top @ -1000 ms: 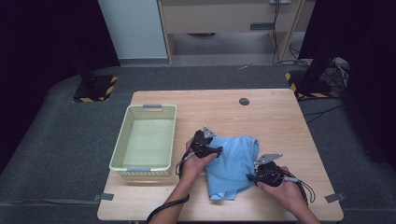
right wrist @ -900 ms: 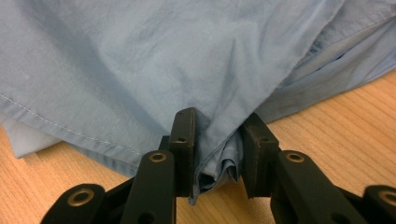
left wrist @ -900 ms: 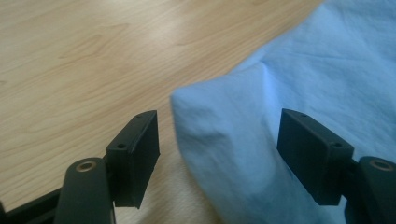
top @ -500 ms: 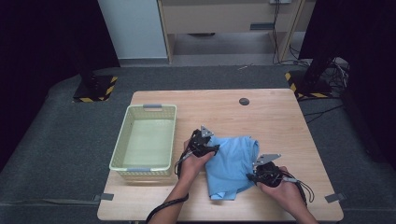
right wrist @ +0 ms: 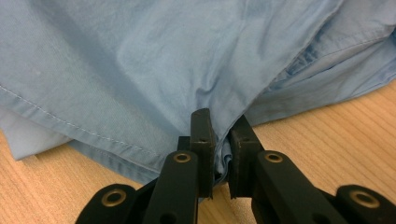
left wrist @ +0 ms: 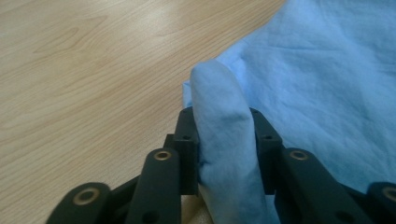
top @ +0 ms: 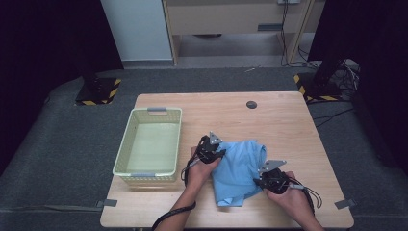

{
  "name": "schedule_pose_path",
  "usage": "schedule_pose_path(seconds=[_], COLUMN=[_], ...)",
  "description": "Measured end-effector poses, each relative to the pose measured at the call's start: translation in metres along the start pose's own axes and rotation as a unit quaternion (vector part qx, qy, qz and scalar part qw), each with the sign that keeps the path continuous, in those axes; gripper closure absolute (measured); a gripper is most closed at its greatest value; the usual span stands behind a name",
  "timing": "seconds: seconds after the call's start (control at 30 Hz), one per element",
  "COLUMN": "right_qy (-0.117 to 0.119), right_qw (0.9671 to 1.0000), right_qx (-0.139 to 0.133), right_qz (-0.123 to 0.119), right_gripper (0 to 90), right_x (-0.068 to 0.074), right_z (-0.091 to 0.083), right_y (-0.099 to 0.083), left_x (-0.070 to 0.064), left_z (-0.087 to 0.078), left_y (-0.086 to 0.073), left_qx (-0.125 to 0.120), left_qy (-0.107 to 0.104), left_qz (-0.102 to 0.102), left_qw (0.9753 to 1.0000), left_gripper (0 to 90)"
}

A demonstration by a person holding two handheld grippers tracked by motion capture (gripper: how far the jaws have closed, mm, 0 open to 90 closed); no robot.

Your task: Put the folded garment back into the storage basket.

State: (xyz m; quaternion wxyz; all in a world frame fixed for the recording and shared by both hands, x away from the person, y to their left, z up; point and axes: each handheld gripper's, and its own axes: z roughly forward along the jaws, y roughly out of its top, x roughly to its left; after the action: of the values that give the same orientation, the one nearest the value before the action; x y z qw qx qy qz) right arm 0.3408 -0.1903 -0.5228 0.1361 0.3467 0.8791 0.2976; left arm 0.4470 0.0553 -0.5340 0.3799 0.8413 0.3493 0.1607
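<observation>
A light blue shirt (top: 239,167) lies crumpled on the wooden table (top: 279,120), near its front edge. My left gripper (top: 217,155) is shut on the shirt's left edge; a thick fold of blue cloth (left wrist: 223,126) bulges between its jaws. At the shirt's right side my right gripper (top: 262,181) is shut on a pinch of fabric (right wrist: 217,114) just above the tabletop. A seam of the shirt (right wrist: 70,126) runs to the left of those jaws.
A pale green plastic basket (top: 150,144) stands empty on the table's left part, close to my left hand. A small dark round disc (top: 251,104) lies near the table's far edge. Bare wood stretches behind and to the right of the shirt.
Both grippers have kept their hold on the shirt. The left hand has shifted very slightly; the cloth looks almost the same.
</observation>
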Motion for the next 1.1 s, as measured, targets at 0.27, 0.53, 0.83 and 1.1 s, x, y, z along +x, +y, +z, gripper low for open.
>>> schedule_pose_path(seconds=[0.27,0.53,0.83,1.1], right_qy=[0.003,0.011,0.012,0.011], right_qw=[0.9999,0.9998,0.9995,0.9993], right_qx=[-0.011,-0.019,-0.028,-0.035], right_qz=[-0.004,0.0,-0.007,-0.012], right_gripper=[83.8,84.1,84.2,84.3], right_x=[0.0,0.003,0.005,0.006], right_z=[-0.003,-0.011,-0.025,-0.038], right_y=[0.0,0.006,0.01,0.014], left_x=[-0.001,-0.004,-0.017,-0.024], left_z=[-0.009,-0.018,-0.032,-0.047], left_y=[0.005,0.011,0.024,0.04], left_qx=[-0.006,-0.015,-0.03,-0.04], left_qy=[0.005,0.008,0.003,0.002], left_qz=[0.005,0.006,0.018,0.026], left_qw=[1.0,0.9998,0.9994,0.9988], left_gripper=[75.0,75.9,76.0,76.1])
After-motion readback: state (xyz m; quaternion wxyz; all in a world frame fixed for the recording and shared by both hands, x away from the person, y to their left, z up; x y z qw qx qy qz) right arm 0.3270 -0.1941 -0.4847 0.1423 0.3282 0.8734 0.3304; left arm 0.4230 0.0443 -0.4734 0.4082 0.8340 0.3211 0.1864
